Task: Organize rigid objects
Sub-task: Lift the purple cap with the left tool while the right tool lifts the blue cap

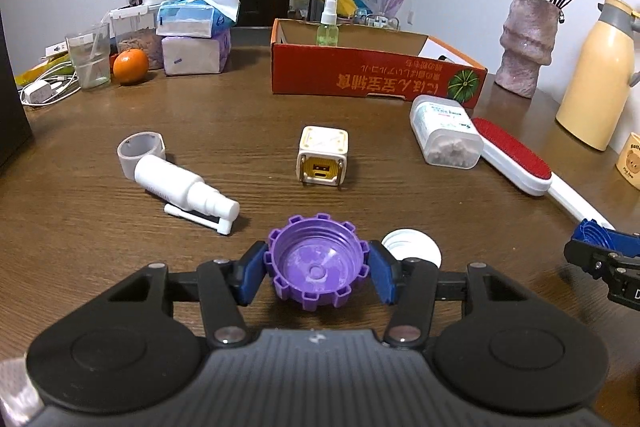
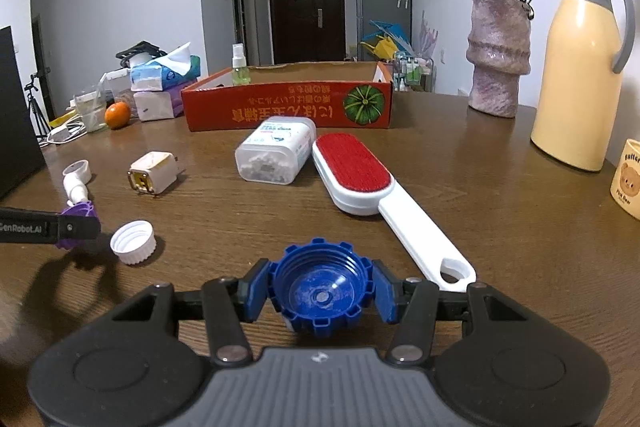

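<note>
Brown wood-grain table (image 1: 240,107), cluttered. Going left to right across it.

Far left edge: clear drinking glass (image 1: 89,57), round orange fruit (image 1: 130,65), stacked tissue packs (image 1: 196,39).

Left of centre: grey tape ring (image 1: 140,151) touching the base of a white plastic spray bottle (image 1: 182,187) that lies on its side.

Front centre: left gripper (image 1: 318,273), blue pads pressed on both sides of a purple ridged plastic cap (image 1: 318,269), its open side up. Firm grip; whether the cap is off the table surface cannot be told. Just beside its right pad, a white ribbed plastic cap (image 2: 133,241) sits on the table, open side up.

Mid table: small cream-and-yellow cube charger (image 1: 323,155), prongs toward the camera.

Back centre: red cardboard box (image 1: 360,77), open top, a pale green clear spray bottle (image 1: 328,23) standing inside at its far left corner.

Right of centre: translucent white rectangular container (image 2: 276,149) on its side, near the box front. Touching it, a white-handled lint brush with a red pad (image 2: 354,169), handle pointing toward the camera.

Front right: right gripper (image 2: 320,293) clamped on a blue ridged plastic cap (image 2: 320,285), open side up, pads on both flanks, beside the brush handle end.

Far right: mottled pink vase (image 2: 498,55) with dried roses, cream thermos jug (image 2: 576,67), cream bear mug (image 2: 628,179).
</note>
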Demonstrator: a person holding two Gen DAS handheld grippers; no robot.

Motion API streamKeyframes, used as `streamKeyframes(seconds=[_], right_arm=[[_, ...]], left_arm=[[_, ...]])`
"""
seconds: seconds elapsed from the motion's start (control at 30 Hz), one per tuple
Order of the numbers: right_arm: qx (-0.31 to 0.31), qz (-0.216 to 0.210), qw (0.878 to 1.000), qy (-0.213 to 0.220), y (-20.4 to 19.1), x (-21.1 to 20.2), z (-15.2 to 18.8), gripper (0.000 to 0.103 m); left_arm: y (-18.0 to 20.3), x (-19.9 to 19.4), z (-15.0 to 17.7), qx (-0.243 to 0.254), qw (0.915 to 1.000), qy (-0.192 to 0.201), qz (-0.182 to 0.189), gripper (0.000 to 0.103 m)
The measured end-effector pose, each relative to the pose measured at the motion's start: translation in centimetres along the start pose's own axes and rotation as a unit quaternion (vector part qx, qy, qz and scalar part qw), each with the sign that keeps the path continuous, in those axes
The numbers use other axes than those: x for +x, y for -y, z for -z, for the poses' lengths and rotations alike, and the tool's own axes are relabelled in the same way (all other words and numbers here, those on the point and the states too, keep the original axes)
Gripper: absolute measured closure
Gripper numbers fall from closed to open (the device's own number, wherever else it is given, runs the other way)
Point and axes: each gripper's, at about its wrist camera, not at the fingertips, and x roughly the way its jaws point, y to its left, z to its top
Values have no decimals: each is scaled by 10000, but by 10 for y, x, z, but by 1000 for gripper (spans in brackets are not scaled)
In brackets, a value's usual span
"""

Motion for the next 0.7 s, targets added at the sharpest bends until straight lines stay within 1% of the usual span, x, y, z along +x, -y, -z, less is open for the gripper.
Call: streamKeyframes(seconds=[0.3, 0.7], right_arm=[[-126, 28, 9997, 205, -2, -7, -12, 51], [-259, -10, 9984, 502, -8, -13, -31, 51]], left_arm=[[6, -9, -8, 21, 9998, 159, 89, 48], [21, -22, -29, 167, 9984, 506, 179, 48]])
